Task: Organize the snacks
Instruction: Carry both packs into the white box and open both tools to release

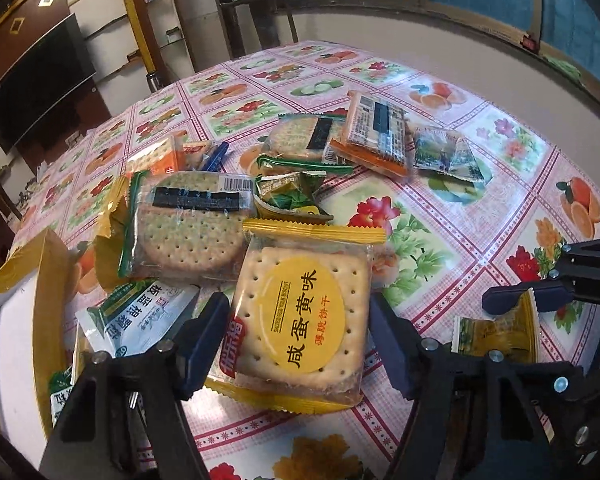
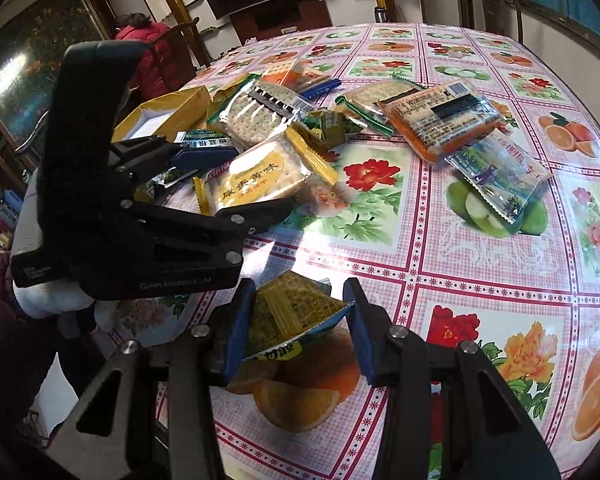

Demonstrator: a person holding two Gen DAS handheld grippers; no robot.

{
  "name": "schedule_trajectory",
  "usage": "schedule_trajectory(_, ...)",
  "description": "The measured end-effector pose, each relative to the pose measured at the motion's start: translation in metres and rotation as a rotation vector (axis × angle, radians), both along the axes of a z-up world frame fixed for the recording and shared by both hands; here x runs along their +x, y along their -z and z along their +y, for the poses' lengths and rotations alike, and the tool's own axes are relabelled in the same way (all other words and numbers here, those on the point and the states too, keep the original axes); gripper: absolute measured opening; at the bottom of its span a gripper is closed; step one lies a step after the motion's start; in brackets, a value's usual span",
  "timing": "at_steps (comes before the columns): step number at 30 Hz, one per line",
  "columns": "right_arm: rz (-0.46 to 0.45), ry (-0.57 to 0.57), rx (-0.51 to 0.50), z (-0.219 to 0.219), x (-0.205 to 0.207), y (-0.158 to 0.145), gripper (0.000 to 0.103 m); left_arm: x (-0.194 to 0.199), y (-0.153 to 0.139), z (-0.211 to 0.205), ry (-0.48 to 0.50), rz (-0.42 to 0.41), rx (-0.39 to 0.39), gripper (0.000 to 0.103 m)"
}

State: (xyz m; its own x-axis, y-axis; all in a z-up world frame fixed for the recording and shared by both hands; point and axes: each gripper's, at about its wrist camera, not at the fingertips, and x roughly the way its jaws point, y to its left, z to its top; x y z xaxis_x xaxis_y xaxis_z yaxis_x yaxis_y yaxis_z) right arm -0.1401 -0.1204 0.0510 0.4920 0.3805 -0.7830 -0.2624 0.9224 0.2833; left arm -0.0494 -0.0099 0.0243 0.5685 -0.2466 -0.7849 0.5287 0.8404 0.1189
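Note:
A square cracker packet with a yellow round label (image 1: 300,320) lies at the near edge of the snack pile. My left gripper (image 1: 298,312) straddles it, and both blue pads touch its wrapper edges. The right wrist view shows the same gripper (image 2: 248,182) from the side, one finger on each side of that packet (image 2: 256,178). My right gripper (image 2: 298,300) is shut on a small yellow-green sachet (image 2: 292,316), which is bent between the pads a little above the tablecloth. This sachet (image 1: 496,332) also shows at the right of the left wrist view.
An open yellow box with a white inside (image 1: 16,308) stands left of the pile. Round cracker packets (image 1: 188,228), an orange packet (image 1: 376,132), a scenic clear packet (image 2: 496,180) and a white-blue pouch (image 1: 140,316) lie on the floral tablecloth (image 2: 460,280). A person in red (image 2: 144,44) sits beyond the table.

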Motion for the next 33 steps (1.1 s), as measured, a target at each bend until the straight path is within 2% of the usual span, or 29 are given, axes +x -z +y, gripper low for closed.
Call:
schedule_trajectory(4,-0.009,-0.001,0.009,0.002,-0.003,-0.002,0.047,-0.013,-0.022,0.022,-0.058,-0.011,-0.113,0.069)
schedule_trajectory(8,-0.037,-0.013,0.028,0.008,-0.008,-0.015,0.046,-0.031,-0.059,0.058,-0.127,-0.044,-0.231,0.068)
schedule_trajectory(10,-0.061,-0.023,0.032,0.014,-0.009,-0.026,0.046,-0.04,-0.079,0.082,-0.171,-0.076,-0.264,0.068)
schedule_trajectory(15,-0.136,-0.102,0.061,0.044,-0.003,-0.067,0.046,-0.058,-0.118,0.153,-0.339,-0.184,-0.255,0.068)
schedule_trajectory(18,-0.176,-0.175,0.095,0.076,0.008,-0.098,0.047,-0.059,-0.127,0.2,-0.449,-0.231,-0.222,0.068)
schedule_trajectory(22,-0.189,-0.281,0.187,0.126,0.034,-0.133,0.047,-0.054,-0.117,0.25,-0.575,-0.226,-0.204,0.065)
schedule_trajectory(23,-0.19,-0.298,0.202,0.139,0.043,-0.137,0.047,-0.052,-0.111,0.261,-0.599,-0.22,-0.206,0.051)
schedule_trajectory(25,-0.18,-0.335,0.216,0.171,0.058,-0.137,0.047,-0.047,-0.094,0.28,-0.641,-0.175,-0.223,0.03)
schedule_trajectory(30,-0.094,-0.397,0.16,0.251,0.079,-0.093,0.047,-0.032,-0.051,0.314,-0.702,-0.086,-0.27,0.03)
schedule_trajectory(33,-0.033,-0.412,0.111,0.283,0.084,-0.062,0.047,-0.029,-0.038,0.324,-0.71,-0.061,-0.286,0.03)
